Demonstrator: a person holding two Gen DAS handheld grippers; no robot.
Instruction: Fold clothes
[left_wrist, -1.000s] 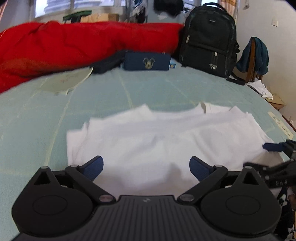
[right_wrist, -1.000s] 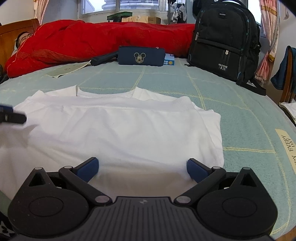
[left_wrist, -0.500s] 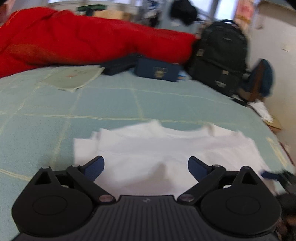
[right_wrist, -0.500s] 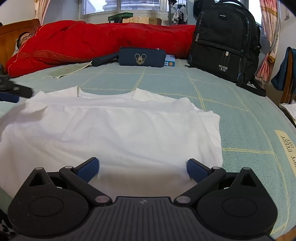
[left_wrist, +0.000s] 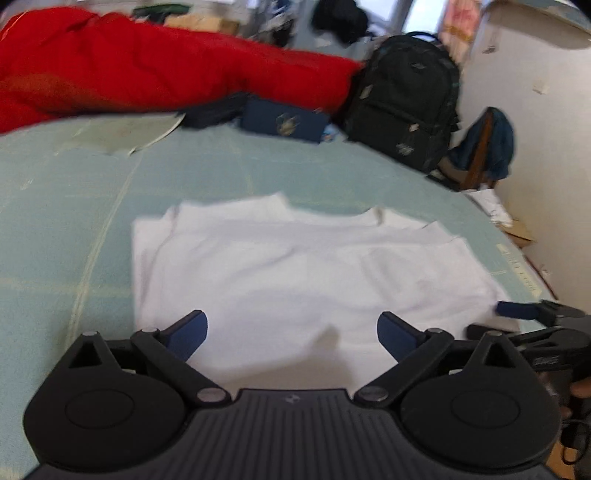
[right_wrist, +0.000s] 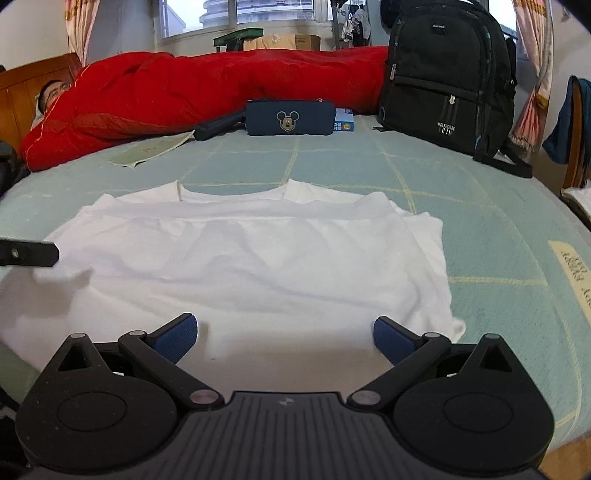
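Pale green bedding with thin yellow grid lines covers the bed (right_wrist: 480, 221), and a white T-shirt (right_wrist: 258, 258) lies folded flat near its front edge, collar toward the far side. Along the far edge sit a red quilt (right_wrist: 221, 85), a navy pouch (right_wrist: 290, 118) and a black backpack (right_wrist: 447, 74) at the far right corner. Left hand-held gripper (left_wrist: 291, 332) and right hand-held gripper (right_wrist: 284, 334) both hover released over the shirt's near hem, jaws spread wide, grasping nothing.
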